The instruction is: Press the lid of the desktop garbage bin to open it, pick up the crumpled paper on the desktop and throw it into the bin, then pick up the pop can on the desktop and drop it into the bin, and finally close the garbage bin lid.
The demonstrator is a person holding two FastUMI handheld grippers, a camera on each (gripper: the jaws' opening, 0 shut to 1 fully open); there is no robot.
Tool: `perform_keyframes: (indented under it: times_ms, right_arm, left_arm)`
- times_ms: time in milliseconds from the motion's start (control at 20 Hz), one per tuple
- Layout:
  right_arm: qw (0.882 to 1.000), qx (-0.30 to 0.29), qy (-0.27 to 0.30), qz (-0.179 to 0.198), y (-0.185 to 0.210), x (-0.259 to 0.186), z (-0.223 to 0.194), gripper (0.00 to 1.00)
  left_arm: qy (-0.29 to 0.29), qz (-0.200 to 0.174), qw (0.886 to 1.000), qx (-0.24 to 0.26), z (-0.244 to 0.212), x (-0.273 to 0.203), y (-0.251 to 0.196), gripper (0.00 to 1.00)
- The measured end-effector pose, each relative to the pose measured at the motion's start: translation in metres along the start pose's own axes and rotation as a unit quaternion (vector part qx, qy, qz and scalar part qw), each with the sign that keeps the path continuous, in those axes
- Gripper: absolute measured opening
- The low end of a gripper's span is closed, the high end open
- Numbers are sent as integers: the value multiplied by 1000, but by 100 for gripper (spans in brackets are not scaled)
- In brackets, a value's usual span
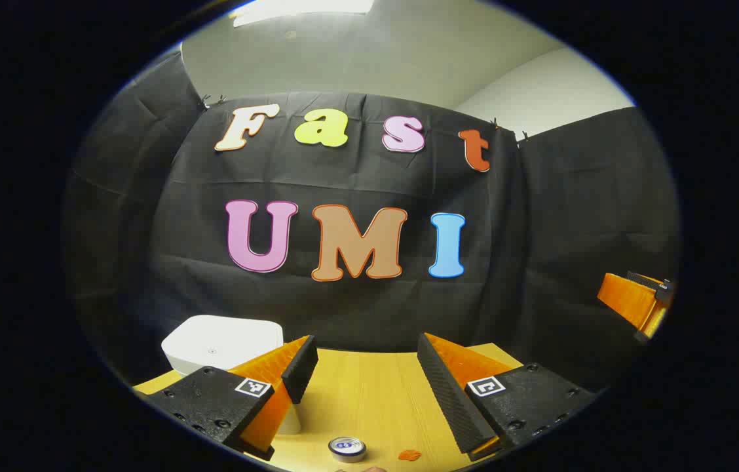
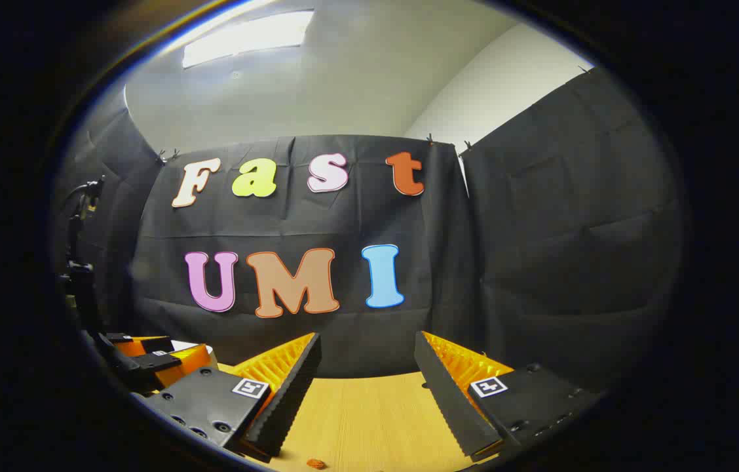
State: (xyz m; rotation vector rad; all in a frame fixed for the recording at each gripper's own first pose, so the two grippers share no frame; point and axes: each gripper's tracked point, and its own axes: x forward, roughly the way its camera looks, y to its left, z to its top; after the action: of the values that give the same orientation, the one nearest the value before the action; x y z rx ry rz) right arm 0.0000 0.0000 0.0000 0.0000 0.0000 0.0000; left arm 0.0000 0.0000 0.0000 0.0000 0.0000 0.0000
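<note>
Just beyond left fingers (image 1: 304, 367), closed bin (image 1: 222, 342)

White bin (image 1: 222, 344) upright, lid shut; pop can (image 1: 347, 449) standing nearby.

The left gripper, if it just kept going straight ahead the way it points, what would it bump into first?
Probably nothing on the table: the left gripper points over bare wood, with the white bin off to its left. The black cloth wall comes first, though depth is hard to judge.
</note>
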Motion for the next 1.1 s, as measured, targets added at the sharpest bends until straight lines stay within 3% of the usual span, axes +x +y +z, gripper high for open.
perform_keyframes:
  times_ms: [400, 900, 1100]
  right_arm:
    - [999, -23, 8, 31, -1, -1, -2, 96]
    - [999, -3, 16, 35, -11, 1, -5, 96]
    - [1000, 1, 0, 31, -15, -4, -2, 95]
  left_arm:
    - [1, -8, 1000, -21, 3, 10, -27, 93]
    - [-15, -18, 1000, 15, 14, 4, -46, 93]
    - [-30, -4, 999, 24, 17, -3, -40, 93]
